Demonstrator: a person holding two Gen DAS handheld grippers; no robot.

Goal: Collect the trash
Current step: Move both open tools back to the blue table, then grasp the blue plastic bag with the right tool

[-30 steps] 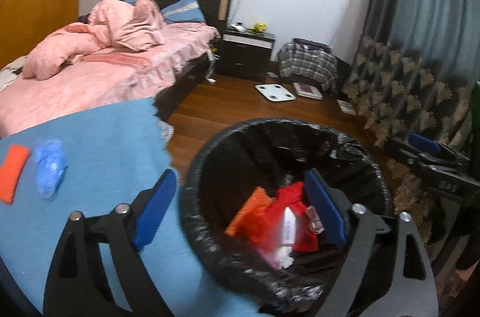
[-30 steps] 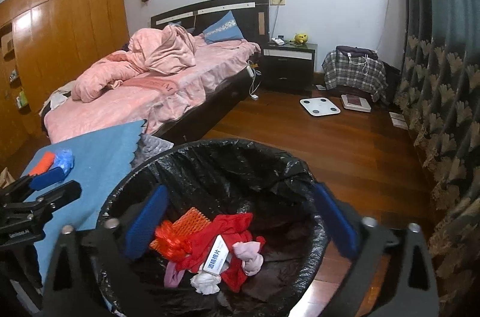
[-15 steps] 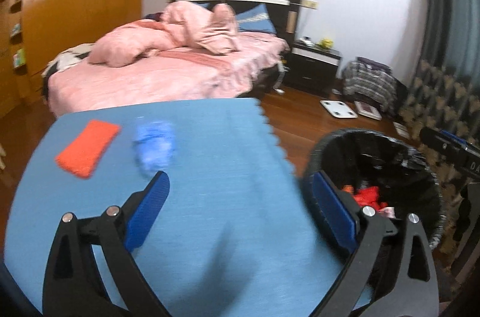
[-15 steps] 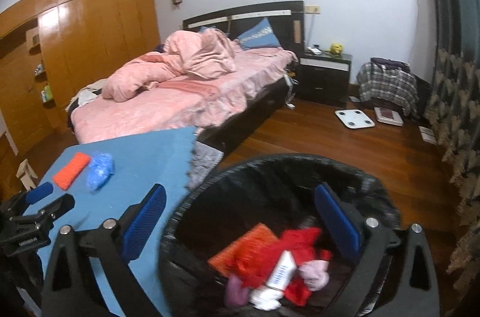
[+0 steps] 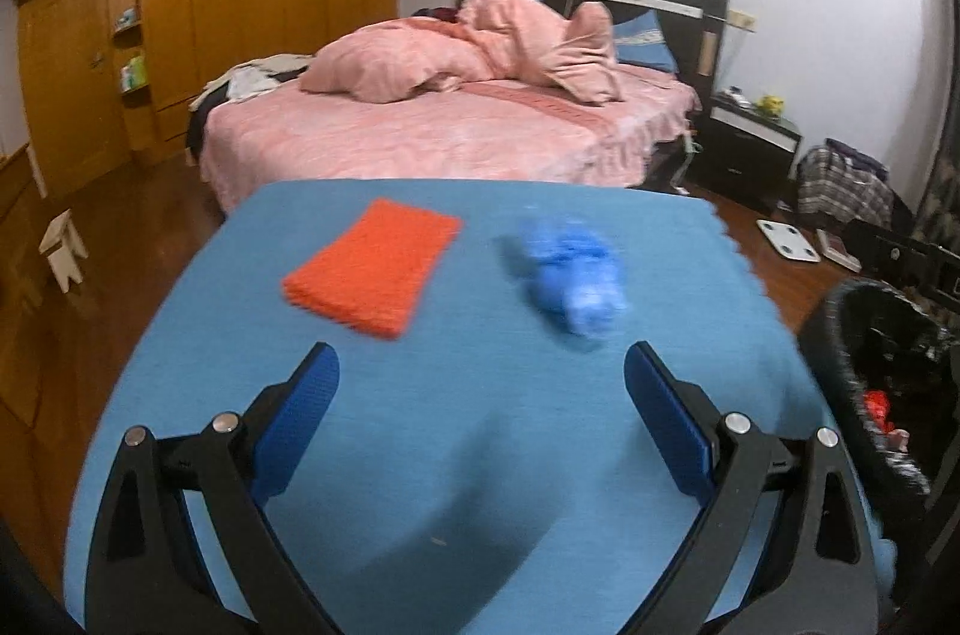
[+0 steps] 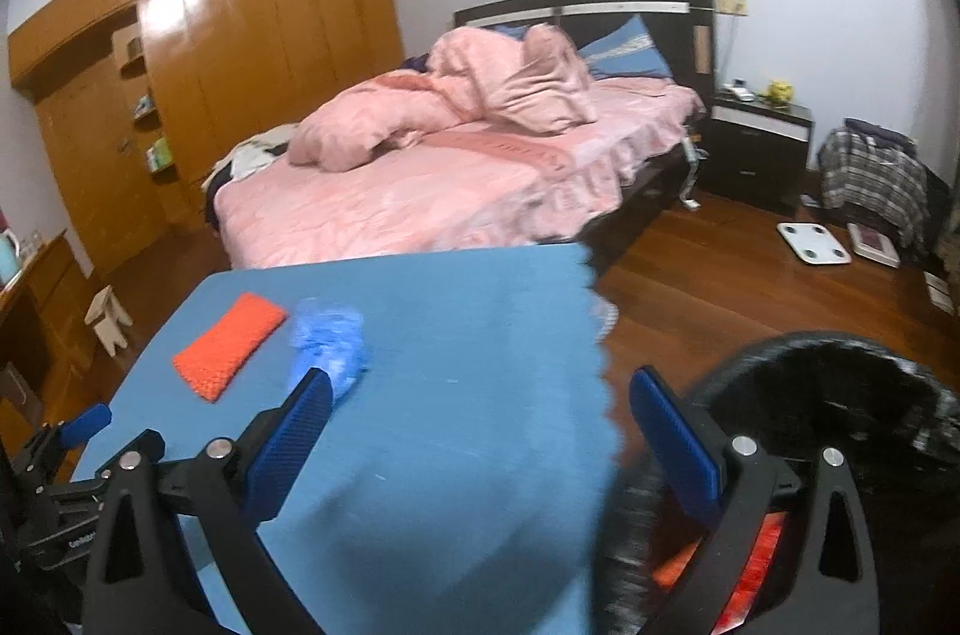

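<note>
At the far left of the right wrist view, a small white stool [image 6: 108,320] stands on the wooden floor before the brown wardrobe [image 6: 252,65]. On the blue desk [image 5: 456,455] lies a flat orange cloth [image 5: 372,272], and just to its right, apart from it, a crumpled blue wad [image 5: 570,275], somewhat blurred. The left claw [image 5: 480,404] hangs over the bare blue surface short of both items, its blue pads wide apart with nothing between them. The right claw [image 6: 477,422] is likewise spread and empty, straddling the desk's jagged right edge; its left pad sits in front of the blue wad [image 6: 330,341] in that view, and I cannot tell whether they touch. Behind the desk is a bed [image 5: 456,137] with pink bedding. Rightmost, on the floor beside the desk, stands a bin with a black liner [image 5: 888,365], red and orange trash [image 6: 762,557] inside
</note>
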